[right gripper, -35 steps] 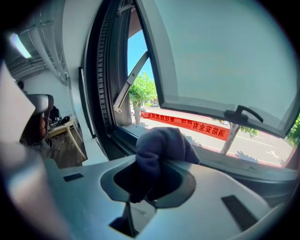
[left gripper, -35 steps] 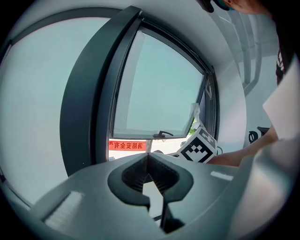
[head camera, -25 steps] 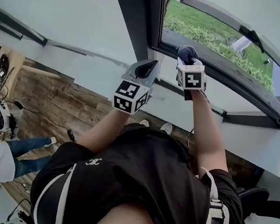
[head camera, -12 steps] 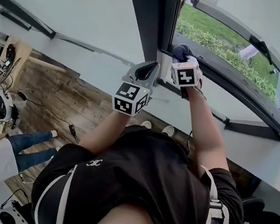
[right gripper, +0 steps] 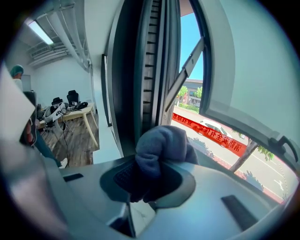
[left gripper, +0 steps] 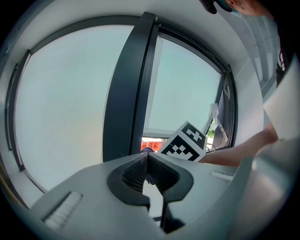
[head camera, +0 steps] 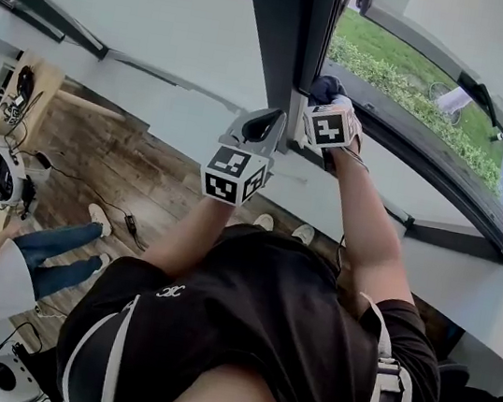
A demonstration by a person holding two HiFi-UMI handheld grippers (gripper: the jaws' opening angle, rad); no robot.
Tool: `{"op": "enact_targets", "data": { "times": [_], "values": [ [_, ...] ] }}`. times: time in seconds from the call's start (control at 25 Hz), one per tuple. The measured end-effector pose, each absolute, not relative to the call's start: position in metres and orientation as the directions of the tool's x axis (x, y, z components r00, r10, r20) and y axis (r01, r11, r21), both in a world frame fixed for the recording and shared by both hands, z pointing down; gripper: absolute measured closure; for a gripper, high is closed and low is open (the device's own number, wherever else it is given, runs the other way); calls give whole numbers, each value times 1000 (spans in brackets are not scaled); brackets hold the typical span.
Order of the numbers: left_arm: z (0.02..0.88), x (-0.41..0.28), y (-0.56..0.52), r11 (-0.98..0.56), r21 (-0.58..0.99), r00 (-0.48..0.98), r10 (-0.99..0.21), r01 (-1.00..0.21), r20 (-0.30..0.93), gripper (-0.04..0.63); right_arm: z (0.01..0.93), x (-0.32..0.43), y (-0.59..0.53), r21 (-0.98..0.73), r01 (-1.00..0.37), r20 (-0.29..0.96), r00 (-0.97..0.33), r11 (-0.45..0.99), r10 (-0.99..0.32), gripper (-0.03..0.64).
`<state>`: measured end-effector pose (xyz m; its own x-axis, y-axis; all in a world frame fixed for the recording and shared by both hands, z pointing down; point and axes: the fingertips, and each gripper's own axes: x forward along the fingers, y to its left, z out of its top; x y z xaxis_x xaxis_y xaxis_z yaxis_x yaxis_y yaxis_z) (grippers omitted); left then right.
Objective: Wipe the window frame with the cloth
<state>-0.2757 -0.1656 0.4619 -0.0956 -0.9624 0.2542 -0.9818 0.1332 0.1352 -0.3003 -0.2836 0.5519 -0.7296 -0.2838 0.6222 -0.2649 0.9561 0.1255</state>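
My right gripper [head camera: 325, 101] is shut on a bunched grey-blue cloth [right gripper: 161, 147], whose tip [head camera: 325, 88] sits at the lower left corner of the open window, against the dark window frame [head camera: 295, 32]. In the right gripper view the cloth lies just in front of the frame's ribbed upright [right gripper: 152, 56]. My left gripper [head camera: 261, 129] hangs a little left of and below the right one, in front of the white wall; its jaws are shut with nothing between them [left gripper: 147, 157]. The right gripper's marker cube [left gripper: 187, 141] shows in the left gripper view.
The window sash [head camera: 460, 82] is swung outward, with grass and a hedge [head camera: 394, 76] outside. A white sill and wall [head camera: 470, 258] run below the frame. Behind me are a wooden floor [head camera: 112, 183], a desk with gear [head camera: 10, 110] and a person in jeans [head camera: 34, 256].
My right gripper has carried the cloth leftward along the lower frame into the corner by the upright. The left gripper has barely moved. The person behind has shifted.
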Motion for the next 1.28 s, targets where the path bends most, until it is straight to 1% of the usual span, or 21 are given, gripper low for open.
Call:
{"op": "enact_targets", "data": {
  "times": [0.08, 0.24, 0.36, 0.52, 0.68, 0.8, 1.0, 1.16, 1.28],
  "values": [
    [460, -275, -164, 137, 142, -98, -963, -980, 250, 588, 552, -302, -282, 134, -267, 619, -729, 954, -291, 531],
    [456, -263, -163, 129, 135, -94, -966, -982, 240, 588, 553, -299, -282, 80, -293, 622, -733, 953, -277, 531],
    [452, -258, -160, 131, 128, -100, -969, -983, 228, 588, 545, -293, -279, 68, -304, 531, -795, 950, -292, 531],
    [447, -259, -156, 138, 123, -109, -970, -983, 219, 588, 540, -269, -270, 27, -364, 439, -832, 931, -338, 531],
    [445, -256, -163, 132, 124, -104, -972, -984, 209, 588, 502, -245, -265, 23, -380, 321, -873, 925, -367, 531],
    [445, -247, -172, 106, 133, -79, -977, -985, 197, 588, 470, -214, -267, 2, -431, 234, -877, 903, -419, 531],
    [438, -228, -188, 38, 132, -16, -986, -991, 166, 588, 428, -154, -267, -83, -541, 108, -840, 837, -532, 531],
    [431, -203, -209, -32, 139, 52, -988, -990, 143, 588, 401, -93, -281, -59, -665, 32, -747, 744, -665, 531],
    [426, -185, -224, -75, 142, 94, -987, -987, 132, 588, 386, -47, -288, -35, -738, -6, -674, 674, -739, 531]
  ]
}}
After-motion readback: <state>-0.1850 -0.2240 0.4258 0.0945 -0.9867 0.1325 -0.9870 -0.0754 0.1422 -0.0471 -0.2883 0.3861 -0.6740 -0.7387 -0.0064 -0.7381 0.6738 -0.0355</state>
